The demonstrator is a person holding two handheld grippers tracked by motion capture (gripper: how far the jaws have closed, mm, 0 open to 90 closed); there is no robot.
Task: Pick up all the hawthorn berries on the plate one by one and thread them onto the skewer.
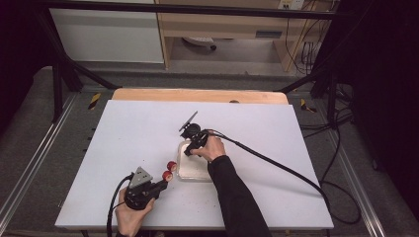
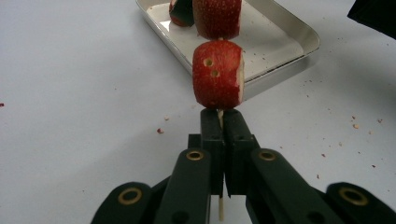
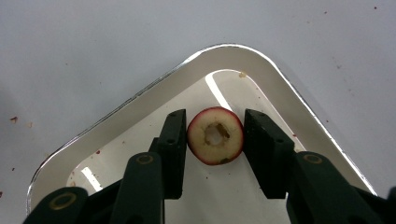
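My left gripper (image 2: 219, 114) is shut on a thin wooden skewer (image 2: 220, 205) near the table's front edge (image 1: 162, 183). Two red apple pieces are threaded on it: a near one (image 2: 218, 74) with two holes in its skin and a farther one (image 2: 217, 18). They hang at the left edge of a white tray (image 1: 185, 173). My right gripper (image 1: 189, 150) points down into the tray's far corner. A round apple slice (image 3: 215, 136) with a cored hole lies flat between its jaws (image 3: 215, 116). The left pad is at the slice and a thin gap shows at the right pad.
The tray (image 2: 280, 42) lies mid-table on a white board (image 1: 123, 133). A dark-skinned apple piece (image 2: 182, 11) rests in it. Small red crumbs dot the board around the tray. A black cable (image 1: 276, 165) trails right from my right gripper.
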